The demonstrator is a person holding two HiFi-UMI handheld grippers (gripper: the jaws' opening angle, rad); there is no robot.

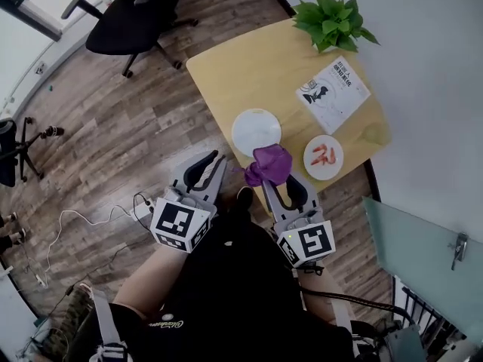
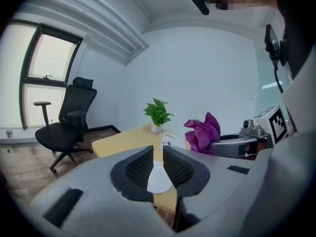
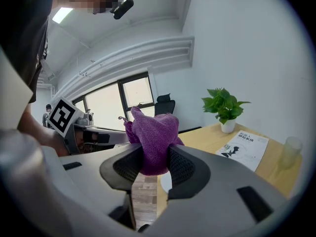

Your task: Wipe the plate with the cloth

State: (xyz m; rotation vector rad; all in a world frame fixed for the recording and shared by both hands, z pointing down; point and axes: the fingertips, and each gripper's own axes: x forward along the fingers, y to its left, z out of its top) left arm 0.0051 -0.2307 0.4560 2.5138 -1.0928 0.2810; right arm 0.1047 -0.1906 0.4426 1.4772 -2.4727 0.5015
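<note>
A white plate (image 1: 256, 131) lies empty near the front edge of the light wooden table (image 1: 249, 74). My right gripper (image 1: 281, 178) hangs just in front of that edge, shut on a bunched purple cloth (image 1: 270, 163), which sticks up between its jaws (image 3: 153, 137). The cloth is held above the table edge, beside the plate and apart from it. My left gripper (image 1: 215, 161) is over the floor left of the table, with its jaws nearly together and nothing between them. In the left gripper view the plate (image 2: 158, 179) shows through the narrow slit, and the cloth (image 2: 203, 131) shows to the right.
A second plate with red-orange food (image 1: 324, 157) sits right of the white one. A booklet (image 1: 333, 93), a potted plant (image 1: 330, 21) and a clear glass (image 3: 291, 149) stand further back. An office chair (image 1: 132, 21) and a cable with power strip (image 1: 143, 210) are on the wooden floor.
</note>
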